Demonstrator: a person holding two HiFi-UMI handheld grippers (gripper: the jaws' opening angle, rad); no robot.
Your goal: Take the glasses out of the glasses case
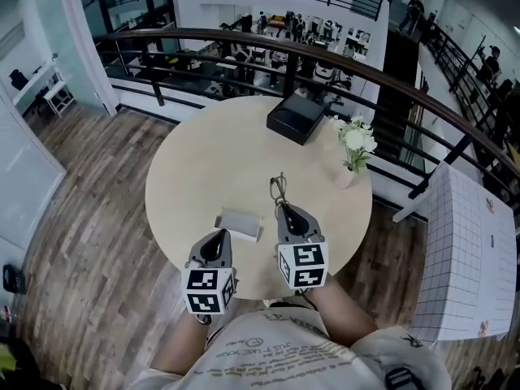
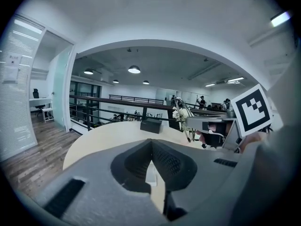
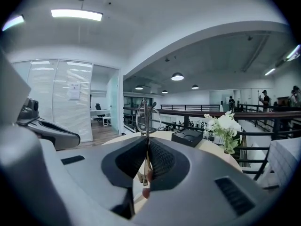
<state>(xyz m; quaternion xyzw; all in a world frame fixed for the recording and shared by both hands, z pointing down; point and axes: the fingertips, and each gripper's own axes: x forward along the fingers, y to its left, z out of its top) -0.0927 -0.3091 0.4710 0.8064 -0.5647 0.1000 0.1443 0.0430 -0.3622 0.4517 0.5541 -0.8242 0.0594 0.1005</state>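
On the round beige table (image 1: 213, 157) lies the white glasses case (image 1: 239, 223). My right gripper (image 1: 282, 208) is shut on the thin wire-framed glasses (image 1: 279, 188), held above the table just right of the case. In the right gripper view the glasses (image 3: 146, 117) stand upright out of the shut jaws of the right gripper (image 3: 146, 147). My left gripper (image 1: 218, 236) sits at the case's near-left edge, its jaws meeting at the tips. Seen from the left gripper (image 2: 151, 149), a strip of the white case (image 2: 150, 174) shows in the gap below the tips.
A black box (image 1: 297, 118) rests at the table's far side. White flowers (image 1: 355, 139) in a small vase stand at the right edge. A dark railing (image 1: 244, 39) curves behind the table, and a white gridded board (image 1: 475, 258) stands at the right.
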